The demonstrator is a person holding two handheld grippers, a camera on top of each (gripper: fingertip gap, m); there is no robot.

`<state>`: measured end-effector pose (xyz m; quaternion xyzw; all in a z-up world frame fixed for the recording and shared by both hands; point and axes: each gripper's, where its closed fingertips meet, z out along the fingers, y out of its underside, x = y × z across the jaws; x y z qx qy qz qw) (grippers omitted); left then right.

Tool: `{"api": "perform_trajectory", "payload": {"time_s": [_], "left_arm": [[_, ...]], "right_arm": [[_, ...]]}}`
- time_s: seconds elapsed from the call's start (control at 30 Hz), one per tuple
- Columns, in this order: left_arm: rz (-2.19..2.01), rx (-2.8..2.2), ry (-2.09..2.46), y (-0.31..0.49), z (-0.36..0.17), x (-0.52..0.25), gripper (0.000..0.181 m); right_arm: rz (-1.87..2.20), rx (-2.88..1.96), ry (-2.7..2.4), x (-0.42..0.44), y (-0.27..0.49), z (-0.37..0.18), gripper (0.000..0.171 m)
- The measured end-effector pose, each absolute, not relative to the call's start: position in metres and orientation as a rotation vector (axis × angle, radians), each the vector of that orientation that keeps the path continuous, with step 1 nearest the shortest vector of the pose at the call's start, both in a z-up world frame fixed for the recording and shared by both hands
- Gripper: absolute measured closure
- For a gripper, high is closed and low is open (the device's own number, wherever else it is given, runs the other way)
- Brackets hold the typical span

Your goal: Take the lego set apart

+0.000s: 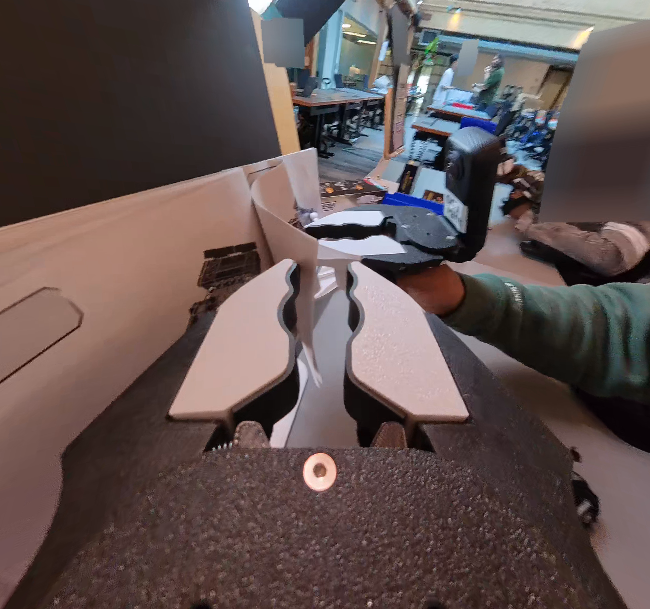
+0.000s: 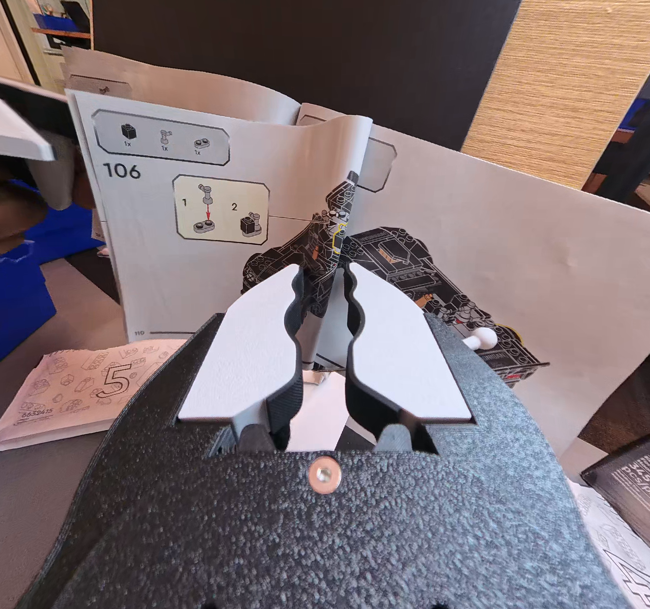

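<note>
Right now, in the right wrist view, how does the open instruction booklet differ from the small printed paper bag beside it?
Pose: the booklet stands upright and open; the paper bag lies flat on the table.
Size: the booklet looks larger than the bag.
Contact: one booklet page curls between the open fingers of the right gripper; the bag is untouched.
Both are pale printed paper with brick drawings.

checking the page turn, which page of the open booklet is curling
The left page, the one with the boxed step drawings: its inner edge bulges forward and runs down between the right gripper fingers. The right page is flat.
</note>
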<state>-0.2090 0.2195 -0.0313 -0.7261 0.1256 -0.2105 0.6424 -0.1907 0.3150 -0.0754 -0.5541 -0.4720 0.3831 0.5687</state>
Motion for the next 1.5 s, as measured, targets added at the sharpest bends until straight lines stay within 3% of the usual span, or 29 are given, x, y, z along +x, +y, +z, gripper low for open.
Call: {"api": "perform_trajectory", "payload": {"time_s": [0.1,0.43,0.53,0.6,0.77,0.9,0.97,1.17,1.23,1.3,1.4,1.43,1.5], "left_arm": [[-0.436,-1.643,0.273,0.219,-0.032,-0.216,0.18],[-0.464,-1.639,0.26,0.202,-0.031,-0.225,0.181],[-0.504,-1.61,0.247,0.197,-0.027,-0.225,0.181],[-0.527,-1.588,0.23,0.195,-0.024,-0.225,0.181],[-0.55,-1.572,0.241,0.202,-0.024,-0.21,0.181],[-0.595,-1.564,0.279,0.212,-0.024,-0.192,0.181],[-0.583,-1.567,0.283,0.214,-0.023,-0.19,0.181],[-0.58,-1.574,0.271,0.207,-0.021,-0.199,0.181],[-0.601,-1.558,0.25,0.206,-0.019,-0.202,0.181],[-0.616,-1.541,0.242,0.207,-0.018,-0.201,0.181],[-0.633,-1.532,0.253,0.211,-0.019,-0.194,0.181],[-0.641,-1.531,0.258,0.212,-0.019,-0.192,0.181],[-0.642,-1.531,0.259,0.215,-0.019,-0.189,0.181]], "right_arm": [[0.897,-1.305,-1.111,-0.191,0.316,-0.075,0.149],[0.895,-1.298,-1.114,-0.18,0.322,-0.069,0.141],[0.814,-1.338,-1.05,-0.168,0.344,-0.068,0.154],[0.814,-1.376,-1.015,-0.16,0.353,-0.066,0.153],[1.021,-1.046,-1.071,-0.145,0.269,-0.01,0.125],[0.749,-1.068,-1.206,-0.174,0.255,-0.026,0.08],[0.665,-1.12,-1.189,-0.183,0.278,-0.034,0.087],[0.655,-1.177,-1.13,-0.174,0.321,-0.035,0.151],[0.67,-1.206,-1.097,-0.169,0.326,-0.034,0.158],[0.828,-1.129,-1.108,-0.165,0.298,-0.018,0.137],[0.889,-1.031,-1.253,-0.17,0.248,-0.016,0.092],[0.879,-1.044,-1.304,-0.175,0.239,-0.022,0.082],[0.902,-1.099,-1.363,-0.185,0.233,-0.035,0.079]]}}
